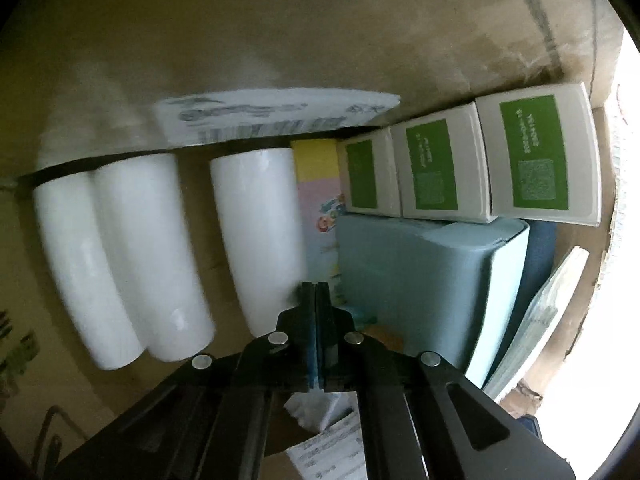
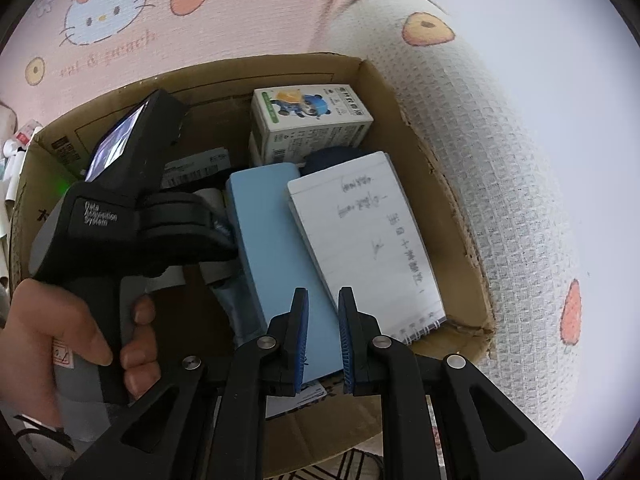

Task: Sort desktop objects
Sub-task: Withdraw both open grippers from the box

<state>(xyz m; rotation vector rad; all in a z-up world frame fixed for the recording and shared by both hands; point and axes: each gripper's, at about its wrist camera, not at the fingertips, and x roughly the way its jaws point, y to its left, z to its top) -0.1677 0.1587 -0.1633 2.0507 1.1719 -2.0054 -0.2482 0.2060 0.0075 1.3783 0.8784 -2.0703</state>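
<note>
Both views look down into a cardboard box [image 2: 452, 208]. In the left wrist view three white cylinders [image 1: 152, 256] lie side by side on its floor. Beside them are three white boxes with green labels [image 1: 536, 152], a light blue box [image 1: 412, 280] and a pastel printed card [image 1: 320, 200]. My left gripper [image 1: 316, 292] is shut and empty, hanging over the gap between the right cylinder and the blue box. My right gripper [image 2: 323, 308] hovers above the light blue box [image 2: 272, 248] and a spiral notepad [image 2: 360, 236]. Its jaws are closed to a slim gap with nothing between them.
A person's hand [image 2: 80, 340] holds the left gripper's handle inside the box. A panda-printed carton [image 2: 308, 124] stands at the box's far wall. A barcode label [image 1: 272, 116] leans on the wall [image 1: 280, 32]. Pink cartoon fabric [image 2: 160, 20] and a white waffle blanket [image 2: 500, 160] surround the box.
</note>
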